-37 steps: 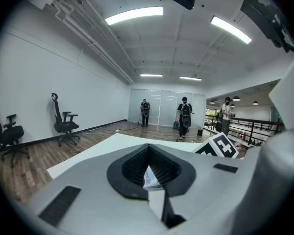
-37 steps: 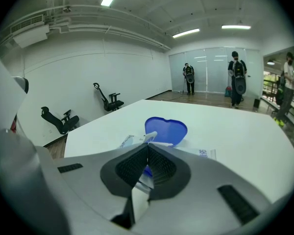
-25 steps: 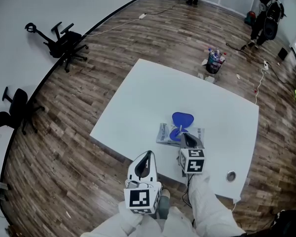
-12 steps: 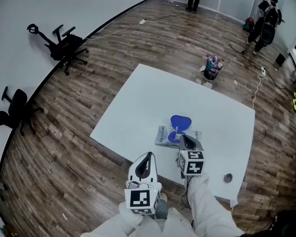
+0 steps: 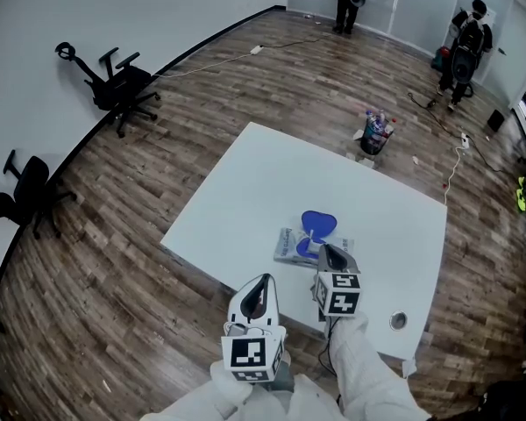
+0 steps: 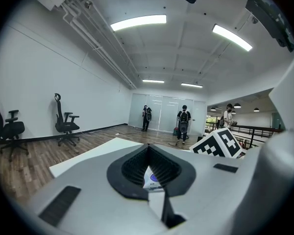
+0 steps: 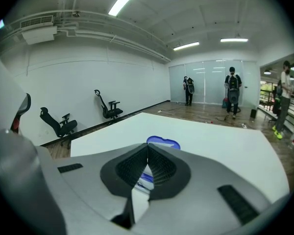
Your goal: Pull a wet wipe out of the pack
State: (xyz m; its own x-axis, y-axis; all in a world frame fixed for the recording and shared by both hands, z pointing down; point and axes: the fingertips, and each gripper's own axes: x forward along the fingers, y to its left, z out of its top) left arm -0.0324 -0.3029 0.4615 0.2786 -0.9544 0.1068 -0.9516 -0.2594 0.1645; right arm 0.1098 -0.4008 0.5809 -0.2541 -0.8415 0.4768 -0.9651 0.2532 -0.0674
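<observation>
Left tongs (image 5: 262, 278) hang at the near edge of the white table (image 5: 245, 191), jaws pressed together, holding nothing. Just beyond, the wipe pack (image 5: 291, 246) lies flat on the table, its blue lid (image 5: 318, 224) flipped open. Right tongs (image 5: 325, 248) hover over the pack's right part, tips closed, gripping nothing visible

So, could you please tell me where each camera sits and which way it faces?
Head view: on the person's head, looking steeply down at the table and wipe pack; left tongs, right tongs and white sleeves show.
Left gripper view: on the left tongs, looking along shut jaws across the room; the right tongs' marker cube shows.
Right gripper view: on the right tongs, looking along shut jaws over the pack's blue lid.
Shared: all three see the table and pack.
</observation>
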